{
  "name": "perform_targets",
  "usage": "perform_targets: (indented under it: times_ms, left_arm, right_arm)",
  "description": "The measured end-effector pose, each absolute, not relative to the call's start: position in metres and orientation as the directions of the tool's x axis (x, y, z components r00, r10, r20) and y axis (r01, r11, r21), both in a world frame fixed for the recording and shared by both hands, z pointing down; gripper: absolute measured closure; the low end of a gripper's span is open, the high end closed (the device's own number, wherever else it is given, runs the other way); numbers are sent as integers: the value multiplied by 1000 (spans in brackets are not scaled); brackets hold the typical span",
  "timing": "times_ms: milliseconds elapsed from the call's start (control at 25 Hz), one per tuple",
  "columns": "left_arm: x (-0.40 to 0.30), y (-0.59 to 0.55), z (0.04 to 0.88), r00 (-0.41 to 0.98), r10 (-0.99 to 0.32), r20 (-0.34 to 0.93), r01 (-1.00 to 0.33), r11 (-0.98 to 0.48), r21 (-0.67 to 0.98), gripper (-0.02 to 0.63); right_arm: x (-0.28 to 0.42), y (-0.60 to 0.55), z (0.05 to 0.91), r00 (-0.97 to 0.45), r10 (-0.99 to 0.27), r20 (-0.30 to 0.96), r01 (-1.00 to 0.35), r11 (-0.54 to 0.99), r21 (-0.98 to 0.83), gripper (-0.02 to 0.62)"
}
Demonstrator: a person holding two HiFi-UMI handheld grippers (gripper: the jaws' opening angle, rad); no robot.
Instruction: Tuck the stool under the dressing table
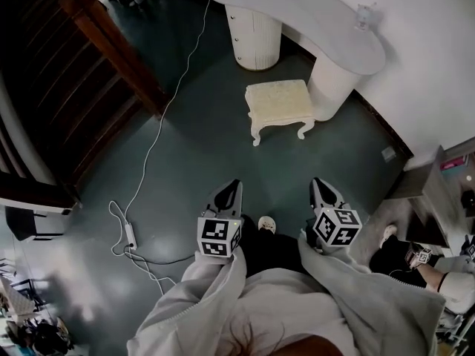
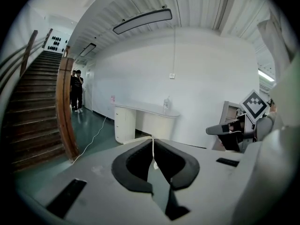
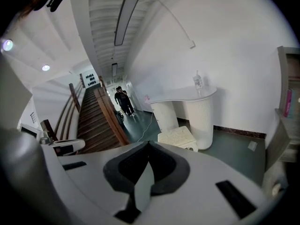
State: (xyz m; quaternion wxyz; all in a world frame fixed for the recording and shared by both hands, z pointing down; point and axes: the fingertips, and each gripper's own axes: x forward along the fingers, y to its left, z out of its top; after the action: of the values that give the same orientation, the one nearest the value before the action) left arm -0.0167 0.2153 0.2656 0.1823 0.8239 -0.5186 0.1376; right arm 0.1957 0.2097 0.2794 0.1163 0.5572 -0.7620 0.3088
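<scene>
Stool [image 1: 280, 104] not yet under dressing table [image 1: 312, 17]; my left gripper [image 1: 231, 188] and right gripper [image 1: 320, 185], both closed and empty, hang well short of it

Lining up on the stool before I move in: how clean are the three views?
Head view: fisheye-bent edges, dark corners, stool sharp and evenly lit. Left gripper view: heavy barrel distortion, the left gripper fills the lower half. Right gripper view: same curve, stool clear beside the dressing table.
</scene>
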Motion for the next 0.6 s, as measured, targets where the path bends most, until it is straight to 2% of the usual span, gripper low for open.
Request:
perform_targets:
  times_ms: [600]
  left_arm:
    - [2, 173, 272, 472, -768, 432, -880, -444, 170, 586]
  right_arm:
    - [210, 187, 289, -313, -774, 551, -930, 132, -343, 545]
